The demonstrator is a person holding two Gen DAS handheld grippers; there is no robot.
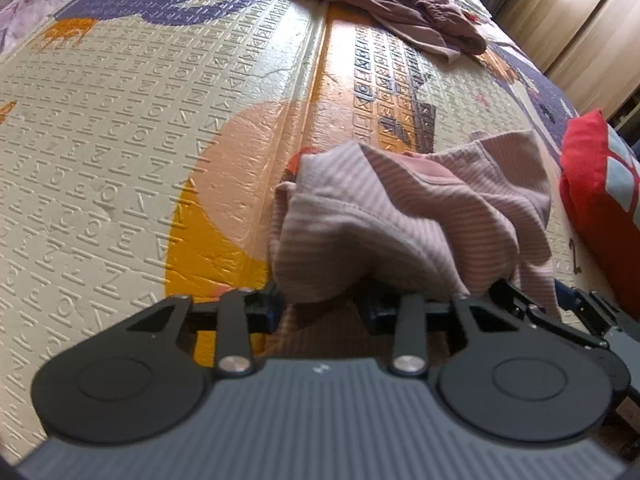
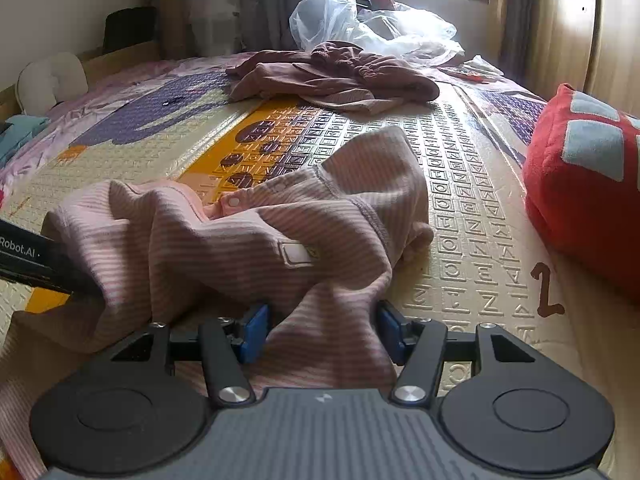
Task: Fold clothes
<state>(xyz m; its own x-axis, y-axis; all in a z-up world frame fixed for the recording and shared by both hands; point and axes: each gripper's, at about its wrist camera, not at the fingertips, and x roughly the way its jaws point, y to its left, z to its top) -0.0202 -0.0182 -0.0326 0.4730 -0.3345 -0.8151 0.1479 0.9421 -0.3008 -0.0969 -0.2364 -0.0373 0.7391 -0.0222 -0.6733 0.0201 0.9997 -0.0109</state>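
Observation:
A pink striped baby garment (image 2: 248, 232) with snap buttons lies crumpled on the patterned play mat (image 1: 120, 128). My left gripper (image 1: 322, 306) holds one bunched edge of it. The cloth drapes over both fingertips and hides them, and it rises in folds (image 1: 400, 208) just ahead. My right gripper (image 2: 322, 332) has a thick fold of the same garment filling the gap between its blue pads (image 2: 256, 330), which press on it from both sides. In the right wrist view, the left gripper's black body pokes in at the left edge, under the cloth.
A heap of mauve clothes (image 2: 332, 76) lies farther up the mat, with a clear plastic bag (image 2: 360, 28) behind it. A red cushion (image 2: 580, 184) sits at the right edge. A white pillow (image 2: 52, 80) is at the far left.

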